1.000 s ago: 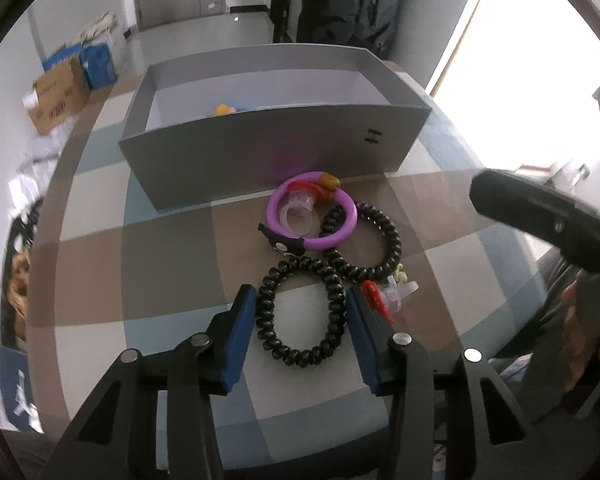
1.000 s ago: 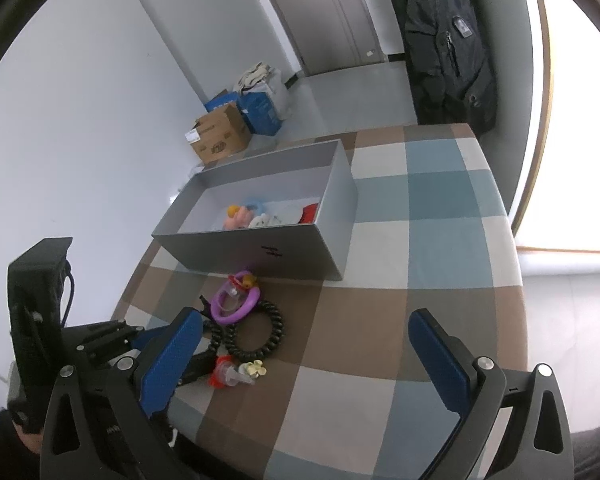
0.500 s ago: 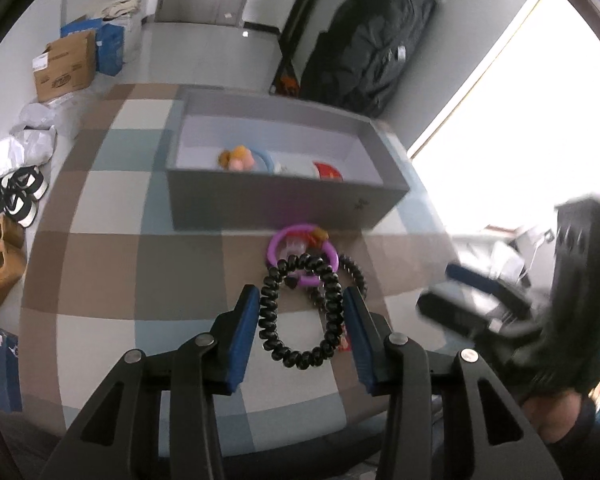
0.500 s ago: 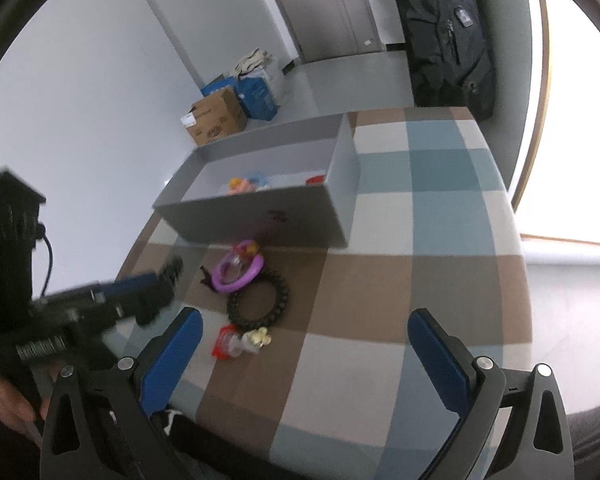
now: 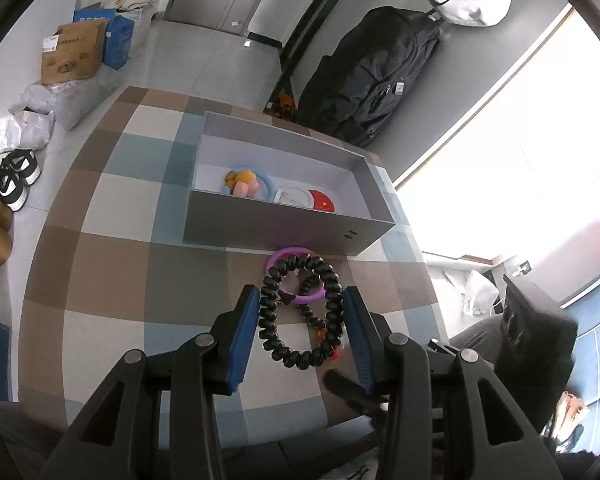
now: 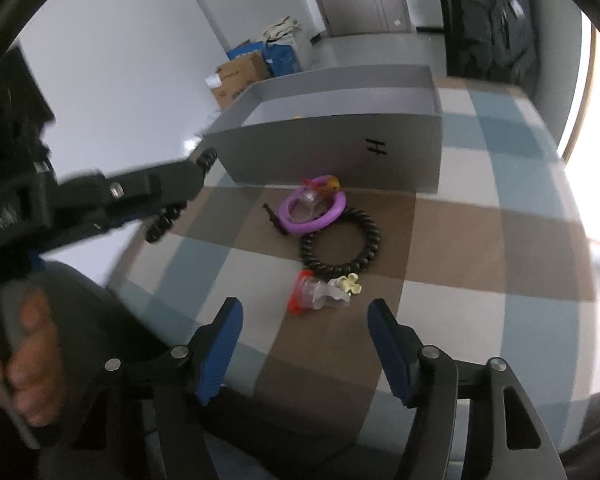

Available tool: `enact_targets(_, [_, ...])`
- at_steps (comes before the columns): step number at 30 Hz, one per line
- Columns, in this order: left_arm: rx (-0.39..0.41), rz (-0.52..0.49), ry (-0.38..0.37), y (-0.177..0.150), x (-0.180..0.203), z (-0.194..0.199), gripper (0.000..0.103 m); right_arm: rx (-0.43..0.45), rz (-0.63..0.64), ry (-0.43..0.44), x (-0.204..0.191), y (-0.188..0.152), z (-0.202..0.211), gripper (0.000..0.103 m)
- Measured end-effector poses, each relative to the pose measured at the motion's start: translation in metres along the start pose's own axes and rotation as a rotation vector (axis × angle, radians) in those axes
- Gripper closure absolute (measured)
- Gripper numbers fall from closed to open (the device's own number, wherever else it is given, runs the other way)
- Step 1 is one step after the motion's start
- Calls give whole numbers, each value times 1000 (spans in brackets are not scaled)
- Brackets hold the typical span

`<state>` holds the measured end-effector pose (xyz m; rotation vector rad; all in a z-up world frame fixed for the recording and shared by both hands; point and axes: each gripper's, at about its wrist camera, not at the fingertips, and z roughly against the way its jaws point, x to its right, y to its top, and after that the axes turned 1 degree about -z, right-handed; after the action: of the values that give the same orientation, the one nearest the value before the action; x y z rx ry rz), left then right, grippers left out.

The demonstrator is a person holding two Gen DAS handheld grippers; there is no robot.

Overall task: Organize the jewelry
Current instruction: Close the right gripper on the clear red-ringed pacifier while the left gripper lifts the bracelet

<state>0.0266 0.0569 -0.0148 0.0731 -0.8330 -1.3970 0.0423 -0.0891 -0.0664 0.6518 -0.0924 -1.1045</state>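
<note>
My left gripper [image 5: 300,300] is shut on a black coiled bracelet [image 5: 272,312] and holds it above the checkered table; it also shows in the right wrist view [image 6: 164,224], hanging from the left gripper [image 6: 180,192]. My right gripper [image 6: 304,316] is open and empty, low over the table before a red and clear hair clip [image 6: 312,296] with a pale flower charm [image 6: 350,284]. Beyond lie a second black coiled bracelet [image 6: 340,240] and a purple ring [image 6: 314,210]. The grey box [image 5: 284,220] holds several small pieces.
The grey box [image 6: 332,152] stands at the table's far side. A black backpack [image 5: 372,76] leans on the wall behind it. Cardboard boxes [image 5: 72,56], bags and shoes [image 5: 8,180] lie on the floor at left. The table's near edge is close below both grippers.
My left gripper has lifted the black coiled bracelet off the table and risen. My right gripper has dropped lower and closer to the hair clip, its fingers narrower apart.
</note>
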Motion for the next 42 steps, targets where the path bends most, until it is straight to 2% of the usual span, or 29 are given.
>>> enact_targets(3, [2,-5,-1,-1,-2,2,66,3,6,-57,-6,0,-4,44])
enact_targets(8, [5,13,-8,-1,-9,6,66,10,2,-119,-8,2,-9,59])
enact_targets(10, [10,17,-9,-1,-11,7,66,10,4,-123,-8,3,-10,73])
enact_targets(21, [11,14,-2,-1,-11,5,66,64,-19,-106,-3,7,1,73])
enact_targets(24, [12,10,6,-1,-11,5,66,69,-33,-48,-2,8,5,73])
enact_targets(34, [15,9,31,-2,-11,2,66,115,-61,27,2,15,21,73])
enact_targets(42, [28,-1,46,5,-7,-1,66,160,-74,89,10,34,36,73])
